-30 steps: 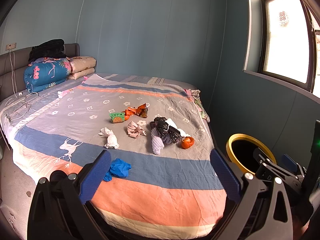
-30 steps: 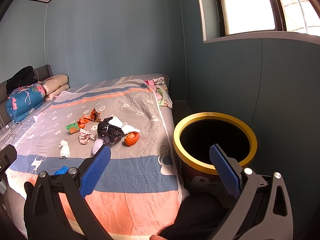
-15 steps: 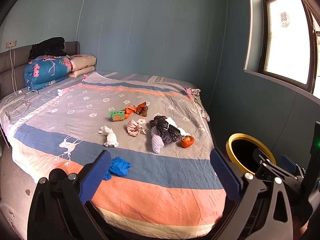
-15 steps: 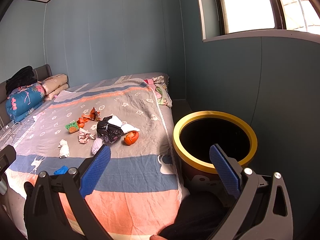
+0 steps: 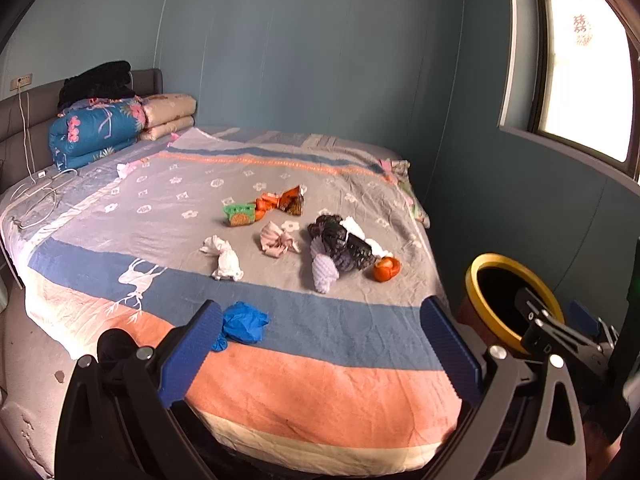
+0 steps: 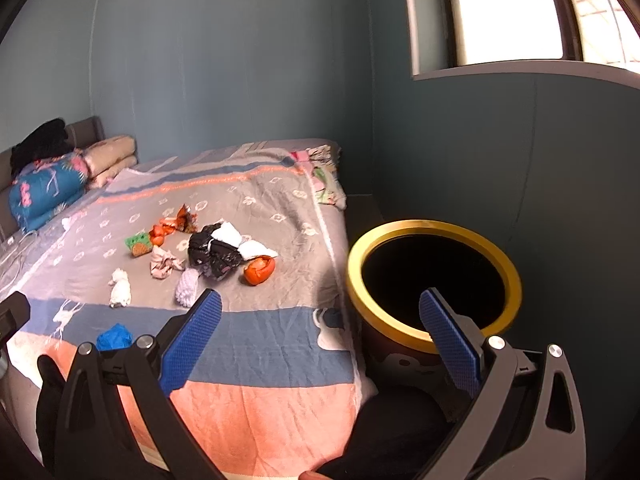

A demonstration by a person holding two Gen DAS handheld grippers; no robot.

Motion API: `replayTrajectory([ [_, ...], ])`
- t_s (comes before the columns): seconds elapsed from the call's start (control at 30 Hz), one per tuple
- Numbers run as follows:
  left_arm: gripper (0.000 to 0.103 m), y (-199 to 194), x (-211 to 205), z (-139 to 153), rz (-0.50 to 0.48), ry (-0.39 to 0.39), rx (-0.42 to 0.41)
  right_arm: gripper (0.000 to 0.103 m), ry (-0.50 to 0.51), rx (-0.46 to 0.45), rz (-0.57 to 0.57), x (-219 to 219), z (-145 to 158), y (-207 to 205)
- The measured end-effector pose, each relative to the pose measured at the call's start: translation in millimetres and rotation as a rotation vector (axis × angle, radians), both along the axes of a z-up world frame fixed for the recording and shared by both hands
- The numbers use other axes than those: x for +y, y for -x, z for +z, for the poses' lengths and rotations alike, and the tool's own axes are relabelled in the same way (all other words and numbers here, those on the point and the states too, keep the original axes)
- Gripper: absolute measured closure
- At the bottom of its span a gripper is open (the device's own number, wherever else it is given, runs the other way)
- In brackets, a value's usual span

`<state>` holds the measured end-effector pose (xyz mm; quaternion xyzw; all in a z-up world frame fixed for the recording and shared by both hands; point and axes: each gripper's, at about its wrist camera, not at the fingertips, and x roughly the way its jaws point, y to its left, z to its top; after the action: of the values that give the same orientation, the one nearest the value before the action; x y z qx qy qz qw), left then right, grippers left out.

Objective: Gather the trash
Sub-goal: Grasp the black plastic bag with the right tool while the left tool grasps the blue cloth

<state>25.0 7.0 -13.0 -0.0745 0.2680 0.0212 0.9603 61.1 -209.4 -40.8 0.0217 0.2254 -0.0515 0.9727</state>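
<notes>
While both are spread wide and empty, the left hand-held gripper (image 5: 320, 350) and right hand-held gripper (image 6: 318, 344) touch nothing.

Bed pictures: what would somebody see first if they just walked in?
Probably the scatter of trash in the middle of the striped bed: an orange peel, a black bag, a green wrapper and a blue glove nearer the foot. Next, the big yellow-rimmed bin on the floor beside the bed, under the window.

The bin (image 5: 478, 280) is half hidden behind the right gripper (image 5: 560, 332) (inside all dark).
</notes>
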Motion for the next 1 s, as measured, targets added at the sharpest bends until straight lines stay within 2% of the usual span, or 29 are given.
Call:
replayTrajectory([
  [0.23,0.007,-28,31,-18,0.073,-0.008,0.085,0.008,0.088,-0.008,0.056,13,-3,-36],
  [0.43,0.007,-57,61,-42,0.111,-0.021,0.176,0.008,0.085,0.031,0.166,28,-10,-83],
  [0.57,0.007,-79,76,-60,0.09,0.013,0.251,0.008,0.038,0.097,0.252,43,-20,-124],
  [0.7,0.007,-104,86,-79,0.091,-0.022,0.319,0.008,-0.009,0.196,0.347,62,-33,-173],
  [0.8,0.007,-119,91,-91,0.085,-0.046,0.354,0.008,0.001,0.256,0.371,79,-45,-206],
  [0.87,0.007,-130,94,-99,0.085,-0.055,0.385,0.008,-0.04,0.296,0.404,87,-54,-226],
  [1.0,0.007,-151,103,-120,0.087,-0.003,0.457,0.008,-0.137,0.382,0.432,97,-73,-264],
])
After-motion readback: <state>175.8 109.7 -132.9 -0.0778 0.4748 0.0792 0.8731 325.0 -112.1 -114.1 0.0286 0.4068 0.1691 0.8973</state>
